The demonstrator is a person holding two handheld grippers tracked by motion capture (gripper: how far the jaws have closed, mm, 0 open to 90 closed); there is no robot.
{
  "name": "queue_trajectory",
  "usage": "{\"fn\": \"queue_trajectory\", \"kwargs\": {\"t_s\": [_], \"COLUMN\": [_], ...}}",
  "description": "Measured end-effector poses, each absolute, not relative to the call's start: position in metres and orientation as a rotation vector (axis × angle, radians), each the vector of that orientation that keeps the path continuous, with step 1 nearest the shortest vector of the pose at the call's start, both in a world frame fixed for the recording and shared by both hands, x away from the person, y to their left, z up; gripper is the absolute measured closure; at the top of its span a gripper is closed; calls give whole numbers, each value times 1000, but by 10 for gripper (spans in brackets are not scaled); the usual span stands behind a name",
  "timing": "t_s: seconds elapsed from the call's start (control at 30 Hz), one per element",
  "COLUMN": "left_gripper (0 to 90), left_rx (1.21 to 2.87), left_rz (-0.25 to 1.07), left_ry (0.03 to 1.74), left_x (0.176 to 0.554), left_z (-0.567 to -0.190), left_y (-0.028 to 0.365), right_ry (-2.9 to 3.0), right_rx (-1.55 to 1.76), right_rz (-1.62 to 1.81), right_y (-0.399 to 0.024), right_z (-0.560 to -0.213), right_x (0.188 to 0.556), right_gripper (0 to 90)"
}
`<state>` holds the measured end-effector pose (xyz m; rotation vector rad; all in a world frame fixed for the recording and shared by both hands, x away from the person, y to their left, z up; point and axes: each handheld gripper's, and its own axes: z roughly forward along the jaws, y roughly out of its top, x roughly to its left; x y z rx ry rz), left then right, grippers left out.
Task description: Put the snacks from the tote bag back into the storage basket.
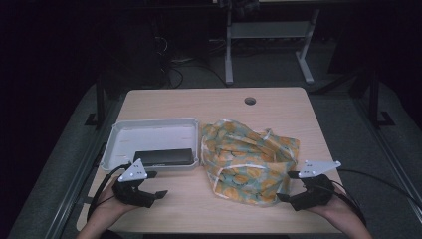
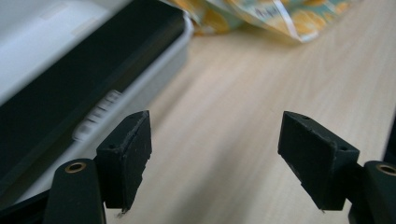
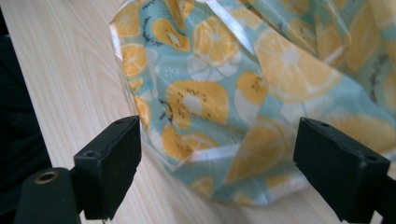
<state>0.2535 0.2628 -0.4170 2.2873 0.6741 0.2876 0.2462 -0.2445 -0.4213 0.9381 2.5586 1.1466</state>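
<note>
A crumpled cloth [image 1: 249, 157] printed with orange slices on pale teal lies on the wooden table [image 1: 199, 102], right of centre. A shallow white tray [image 1: 149, 132] sits to its left with a flat black box [image 1: 163, 157] along its near side. My left gripper [image 1: 155, 185] stands open just in front of the tray's near edge, nothing between its jaws; in the left gripper view the tray wall [image 2: 140, 98] and black box [image 2: 70, 88] lie close on the left. My right gripper [image 1: 287, 186] is open at the cloth's near right corner, the cloth [image 3: 224, 107] lying ahead between its jaws.
A round cable hole [image 1: 250, 101] marks the table's far side. Beyond the table stand a white desk frame [image 1: 268, 40] and cables on a dark floor. Bare wood lies between the two grippers along the near edge.
</note>
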Motion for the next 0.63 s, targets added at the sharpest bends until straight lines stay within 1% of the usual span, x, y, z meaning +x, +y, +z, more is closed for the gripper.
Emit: {"fn": "queue_trajectory", "kwargs": {"t_s": [0.07,0.27,0.33,0.63], "left_gripper": [248,242,238,235], "left_rx": [2316,2321,2325,2353], "left_rz": [291,258,273,252], "left_ry": [658,636,628,634], "left_x": [254,258,258,259], "left_z": [-421,-427,-428,-434], "left_y": [260,253,252,253], "right_ry": [2543,2552,2548,2544], "right_rx": [950,949,953,958], "right_rz": [1145,1151,1155,1147], "right_y": [-246,-246,-246,-249], "right_z": [-423,-427,-428,-431], "right_x": [245,249,250,250], "right_gripper": [150,150,150,150]}}
